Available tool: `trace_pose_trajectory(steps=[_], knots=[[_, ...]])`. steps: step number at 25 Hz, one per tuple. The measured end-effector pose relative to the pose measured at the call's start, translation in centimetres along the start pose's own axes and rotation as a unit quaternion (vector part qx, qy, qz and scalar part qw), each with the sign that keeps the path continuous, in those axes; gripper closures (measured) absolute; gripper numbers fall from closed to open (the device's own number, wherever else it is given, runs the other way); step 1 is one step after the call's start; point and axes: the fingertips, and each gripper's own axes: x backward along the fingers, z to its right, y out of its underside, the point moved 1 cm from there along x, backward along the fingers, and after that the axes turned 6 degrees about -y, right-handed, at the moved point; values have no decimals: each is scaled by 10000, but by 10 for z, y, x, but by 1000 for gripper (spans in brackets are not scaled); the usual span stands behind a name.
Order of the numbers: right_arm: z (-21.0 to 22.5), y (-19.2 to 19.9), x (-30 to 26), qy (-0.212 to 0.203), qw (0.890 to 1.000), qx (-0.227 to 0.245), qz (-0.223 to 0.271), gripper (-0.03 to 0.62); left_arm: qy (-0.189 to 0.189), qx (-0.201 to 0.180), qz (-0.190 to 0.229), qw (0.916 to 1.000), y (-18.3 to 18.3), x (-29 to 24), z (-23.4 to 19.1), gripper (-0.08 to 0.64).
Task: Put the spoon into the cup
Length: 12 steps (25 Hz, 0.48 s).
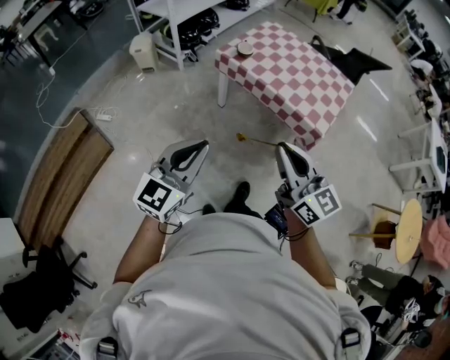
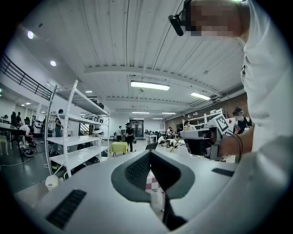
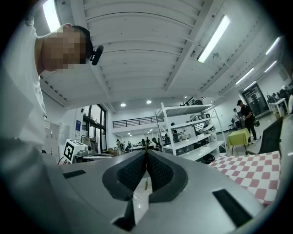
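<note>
A gold spoon (image 1: 247, 139) sticks out to the left from the tip of my right gripper (image 1: 280, 147), which is shut on its handle; the bowl end hangs over the floor. Through the closed jaws in the right gripper view (image 3: 146, 153) a sliver of the spoon (image 3: 145, 184) shows. My left gripper (image 1: 204, 145) is shut with nothing in it, level with the right one. The cup (image 1: 245, 48), small and round, stands near the far left corner of the red-and-white checked table (image 1: 302, 84), well ahead of both grippers.
White shelving (image 1: 184, 21) stands beyond the table. A white canister (image 1: 143, 50) sits on the floor beside it. A wooden board (image 1: 60, 176) lies at left, a black chair (image 1: 39, 288) at lower left, a round stool (image 1: 406, 230) at right.
</note>
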Motion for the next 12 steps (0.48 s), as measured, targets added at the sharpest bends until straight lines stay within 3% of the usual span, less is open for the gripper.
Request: trace_pose_trajectory(steps=[12], knots=[[63, -3, -10, -61, 9998, -173, 31, 558, -62, 76, -187, 9998, 7, -62, -14, 546]])
